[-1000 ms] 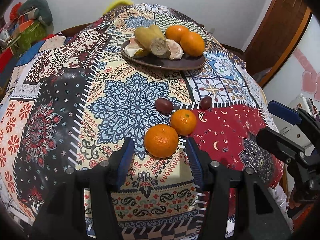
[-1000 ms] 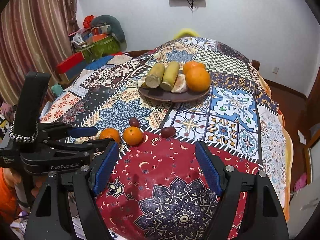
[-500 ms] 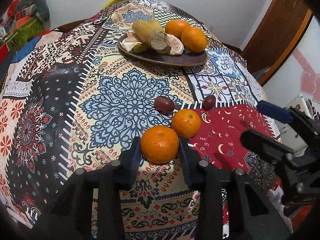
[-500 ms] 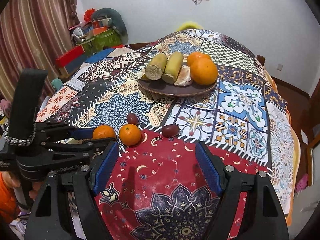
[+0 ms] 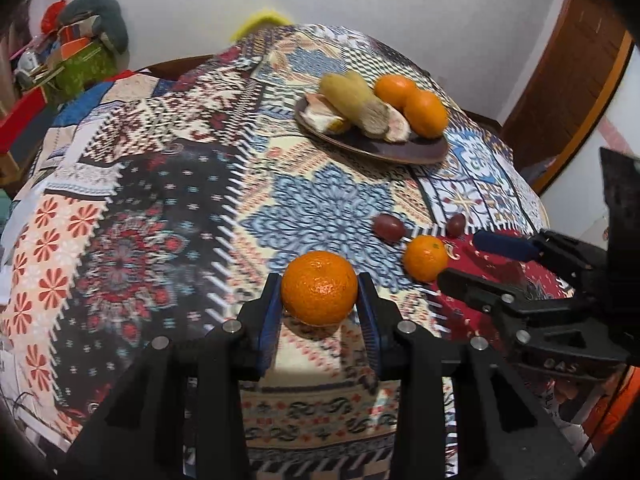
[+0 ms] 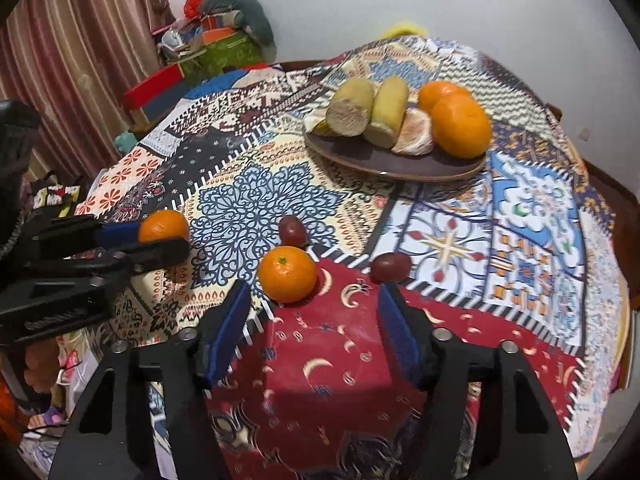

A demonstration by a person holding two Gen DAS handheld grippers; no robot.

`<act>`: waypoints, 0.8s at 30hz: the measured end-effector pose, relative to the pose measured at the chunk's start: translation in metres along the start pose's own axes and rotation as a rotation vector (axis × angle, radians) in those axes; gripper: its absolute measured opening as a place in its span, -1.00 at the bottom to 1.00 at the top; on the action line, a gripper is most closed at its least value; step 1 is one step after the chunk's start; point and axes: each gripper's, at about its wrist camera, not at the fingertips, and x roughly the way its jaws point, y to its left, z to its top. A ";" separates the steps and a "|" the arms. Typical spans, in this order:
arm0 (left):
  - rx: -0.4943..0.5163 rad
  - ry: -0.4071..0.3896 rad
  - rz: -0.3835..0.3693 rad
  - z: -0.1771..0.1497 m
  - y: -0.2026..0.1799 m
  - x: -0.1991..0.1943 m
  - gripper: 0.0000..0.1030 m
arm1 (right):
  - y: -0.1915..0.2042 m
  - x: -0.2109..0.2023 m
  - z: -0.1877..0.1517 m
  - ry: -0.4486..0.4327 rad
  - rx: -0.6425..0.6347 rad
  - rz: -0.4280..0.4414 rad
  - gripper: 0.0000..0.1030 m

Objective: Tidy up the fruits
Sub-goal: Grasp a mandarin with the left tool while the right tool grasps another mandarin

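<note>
My left gripper (image 5: 319,298) is shut on an orange (image 5: 319,288), both blue pads pressing its sides just above the cloth. A second orange (image 6: 287,274) lies on the red patch just ahead of my right gripper (image 6: 313,300). Its jaws are closing and nothing is between the pads. Two dark red fruits (image 6: 293,231) (image 6: 390,267) lie beside that orange. Farther back, a brown plate (image 6: 360,158) carries two oranges (image 6: 460,126), two yellow cut pieces (image 6: 352,106) and a peeled citrus. The right gripper (image 5: 464,258) also shows in the left wrist view, next to the loose orange (image 5: 425,258).
A patchwork cloth (image 5: 160,220) covers the round table, whose edge drops off close under both grippers. Boxes and soft clutter (image 6: 216,48) pile up at the back left by a striped curtain. A wooden door (image 5: 580,60) stands to the right.
The left gripper closed on the nearer orange and carried it a little away from the other. The right gripper came lower and closer to the second orange, its jaws narrowing.
</note>
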 end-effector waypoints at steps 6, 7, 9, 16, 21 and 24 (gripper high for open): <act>-0.035 -0.007 0.012 -0.001 0.017 -0.004 -0.29 | 0.003 0.013 0.005 0.030 0.000 0.019 -0.06; -0.038 -0.009 0.014 -0.001 0.018 -0.004 -0.29 | 0.004 0.015 0.006 0.035 -0.003 0.023 -0.11; -0.043 -0.008 0.013 0.000 0.018 -0.003 -0.29 | 0.006 0.016 0.006 0.034 -0.011 0.019 -0.22; -0.030 -0.015 0.001 0.005 0.011 -0.003 -0.29 | 0.006 0.009 0.007 0.008 -0.007 0.025 -0.38; -0.010 -0.035 -0.015 0.014 -0.001 -0.007 -0.29 | -0.003 -0.005 0.012 -0.036 0.009 0.015 -0.38; 0.002 -0.045 -0.024 0.022 -0.008 -0.008 -0.29 | -0.011 -0.019 0.016 -0.075 0.015 -0.008 -0.38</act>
